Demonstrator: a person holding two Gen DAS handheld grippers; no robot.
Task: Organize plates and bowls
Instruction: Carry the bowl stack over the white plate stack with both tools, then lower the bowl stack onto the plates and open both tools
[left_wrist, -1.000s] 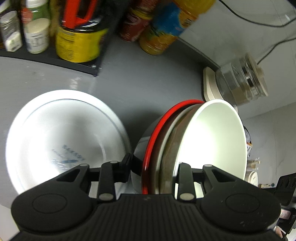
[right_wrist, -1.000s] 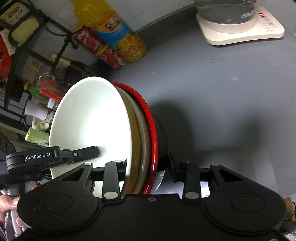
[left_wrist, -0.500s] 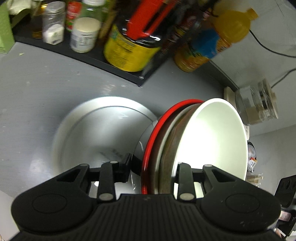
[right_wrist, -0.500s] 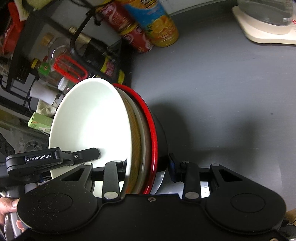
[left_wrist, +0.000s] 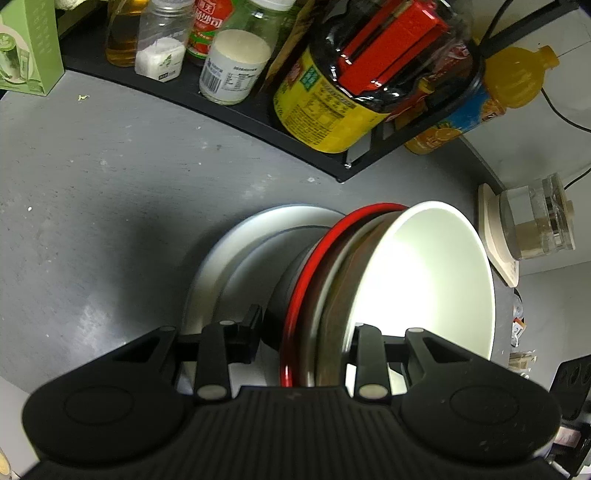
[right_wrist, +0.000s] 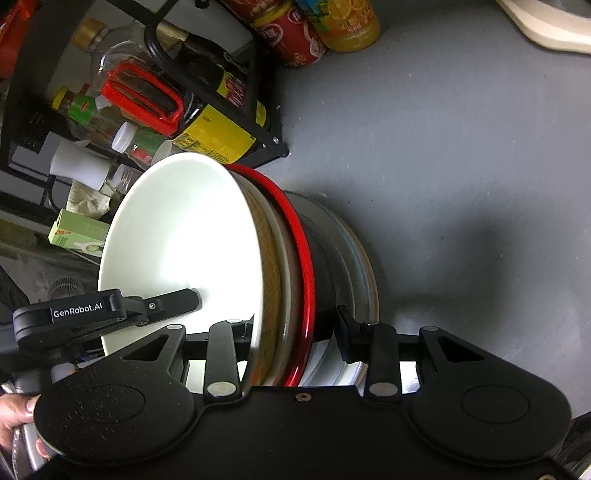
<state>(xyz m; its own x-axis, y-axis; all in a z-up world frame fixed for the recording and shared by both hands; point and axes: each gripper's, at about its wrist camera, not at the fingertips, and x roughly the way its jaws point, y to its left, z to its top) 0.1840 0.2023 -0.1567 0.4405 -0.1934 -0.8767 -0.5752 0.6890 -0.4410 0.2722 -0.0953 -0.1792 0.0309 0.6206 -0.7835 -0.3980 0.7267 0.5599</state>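
Note:
A nested stack of bowls is held on edge: a white bowl innermost, brown and cream bowls, then a black bowl with a red rim. My left gripper is shut on the stack's rim, one finger inside the white bowl and one on the black outside. My right gripper is shut on the opposite rim of the same stack. The left gripper's finger shows inside the white bowl. The stack hangs over a white plate on the grey counter. Whether the two touch cannot be told.
A black rack with jars, bottles and a yellow-labelled jug runs along the back. An orange juice bottle and a red can stand beside it. A glass kettle on a cream base is at the right. A hand grips the left tool.
Both grippers carried the bowl stack sideways along the counter and slightly down. The white plate, first apart at the left, now lies partly hidden under the stack. The rack looms closer.

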